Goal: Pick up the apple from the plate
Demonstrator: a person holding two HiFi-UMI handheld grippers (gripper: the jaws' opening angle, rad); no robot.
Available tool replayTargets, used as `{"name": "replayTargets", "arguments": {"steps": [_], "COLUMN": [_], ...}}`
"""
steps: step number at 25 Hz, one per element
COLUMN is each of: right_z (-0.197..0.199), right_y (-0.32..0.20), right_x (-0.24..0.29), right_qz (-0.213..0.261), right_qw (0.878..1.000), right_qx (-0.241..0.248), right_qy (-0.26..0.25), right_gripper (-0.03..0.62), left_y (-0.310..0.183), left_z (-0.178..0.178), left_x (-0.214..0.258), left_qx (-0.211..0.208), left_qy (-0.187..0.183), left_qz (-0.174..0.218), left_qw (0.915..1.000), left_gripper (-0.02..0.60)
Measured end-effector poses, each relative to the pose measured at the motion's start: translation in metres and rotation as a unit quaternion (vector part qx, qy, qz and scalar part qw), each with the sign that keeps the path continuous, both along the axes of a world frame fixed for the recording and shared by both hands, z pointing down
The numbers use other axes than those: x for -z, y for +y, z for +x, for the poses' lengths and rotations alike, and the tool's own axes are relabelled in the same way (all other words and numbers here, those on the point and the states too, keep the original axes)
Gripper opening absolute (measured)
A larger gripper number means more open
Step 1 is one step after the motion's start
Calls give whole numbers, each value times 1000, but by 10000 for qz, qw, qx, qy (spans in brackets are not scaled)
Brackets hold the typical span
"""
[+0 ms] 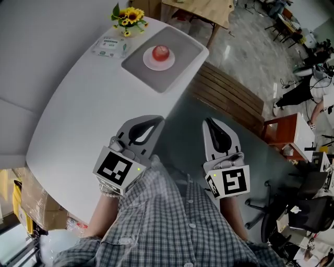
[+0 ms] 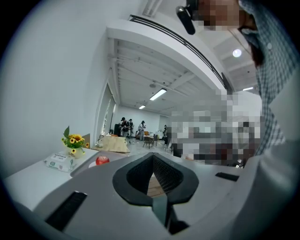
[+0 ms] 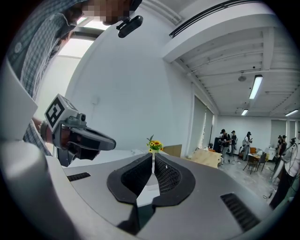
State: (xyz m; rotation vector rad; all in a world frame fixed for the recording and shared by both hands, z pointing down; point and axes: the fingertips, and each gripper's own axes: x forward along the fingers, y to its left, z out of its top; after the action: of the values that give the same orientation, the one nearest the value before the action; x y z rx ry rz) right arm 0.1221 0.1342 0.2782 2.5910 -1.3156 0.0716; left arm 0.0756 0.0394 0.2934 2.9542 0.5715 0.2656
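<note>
A red apple (image 1: pixel 160 51) sits on a small white plate (image 1: pixel 151 63), which lies on a grey mat (image 1: pixel 182 57) at the far end of the white table (image 1: pixel 78 114). In the left gripper view the apple (image 2: pixel 102 160) is small and far off to the left. Both grippers hang near the table's near edge, well short of the plate. My left gripper (image 1: pixel 156 121) (image 2: pixel 152 158) is shut with nothing in it. My right gripper (image 1: pixel 207 121) (image 3: pixel 153 155) is off the table's right edge, its jaw tips together and empty.
A vase of sunflowers (image 1: pixel 128 20) and a tissue packet (image 1: pixel 110 47) stand left of the mat. A slatted wooden bench (image 1: pixel 229 99) runs along the table's right side. Office chairs (image 1: pixel 308 203) and a wooden table (image 1: pixel 203 9) stand further off, with several people standing far back (image 3: pixel 234 140).
</note>
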Motion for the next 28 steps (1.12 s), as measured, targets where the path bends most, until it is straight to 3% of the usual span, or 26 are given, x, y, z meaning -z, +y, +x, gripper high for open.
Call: {"name": "replayTargets", "arguments": {"steps": [9, 15, 23, 28], "right_z": [12, 16, 47, 75], "right_y": [-45, -72, -109, -126], "right_x": [-1, -5, -22, -28], "right_qz": [-259, -430, -469, -578], "right_qw": [9982, 9919, 9799, 9713], "right_qx": [541, 1189, 1939, 2303], "right_qy": [41, 139, -67, -123], "right_gripper": [31, 31, 31, 31], "left_y": [-41, -62, -95, -105], "left_z": [6, 2, 6, 31], "left_x": [0, 1, -9, -17], "left_qx": [471, 989, 1977, 2270], "left_qy": [46, 79, -91, -299], "left_qz": [-102, 2, -101, -244], "left_qw": [9988, 9951, 9802, 9731], "left_gripper": [9, 9, 9, 9]}}
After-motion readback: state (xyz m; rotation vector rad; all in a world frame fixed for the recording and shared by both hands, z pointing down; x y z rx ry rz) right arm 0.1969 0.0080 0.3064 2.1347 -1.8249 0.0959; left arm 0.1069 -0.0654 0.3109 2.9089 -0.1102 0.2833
